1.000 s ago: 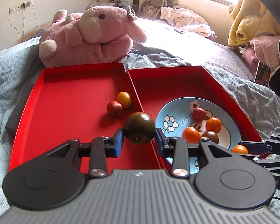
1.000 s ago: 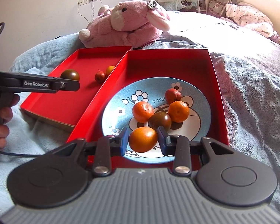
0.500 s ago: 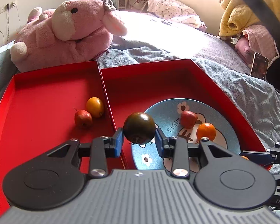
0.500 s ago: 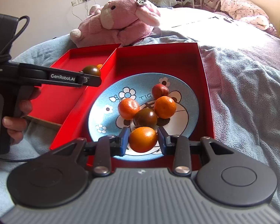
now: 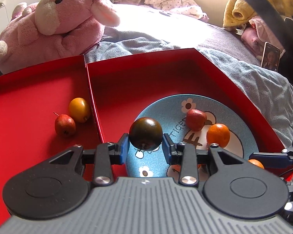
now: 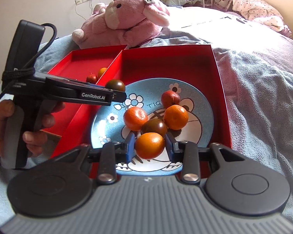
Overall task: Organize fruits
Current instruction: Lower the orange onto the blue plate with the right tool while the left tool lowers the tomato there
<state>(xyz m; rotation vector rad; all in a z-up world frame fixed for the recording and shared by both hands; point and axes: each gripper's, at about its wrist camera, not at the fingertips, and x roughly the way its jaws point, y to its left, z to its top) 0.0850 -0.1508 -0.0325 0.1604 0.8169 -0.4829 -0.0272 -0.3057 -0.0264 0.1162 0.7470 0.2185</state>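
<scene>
Left red tray (image 5: 29,89): small red fruit (image 5: 65,125), yellow fruit (image 5: 79,109).
Right red tray (image 6: 214,62): blue plate (image 6: 205,105), lettered "TIG…", rest covered; bearing fruits, apparently five.
Left gripper (image 5: 146,148), marked "GenRobot.AI": clamped on dark tomato (image 5: 145,133), frame centre, over plate.
Right gripper (image 6: 150,145): clamped on orange fruit (image 6: 149,145), lower centre.

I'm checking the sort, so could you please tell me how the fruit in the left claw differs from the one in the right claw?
The left claw grips a dark, greenish-brown fruit; the right claw grips an orange fruit. The dark fruit is over the plate edge nearest the left tray; the orange fruit is at the plate's near edge. Both are round, smooth and clamped between blue pads.
</scene>
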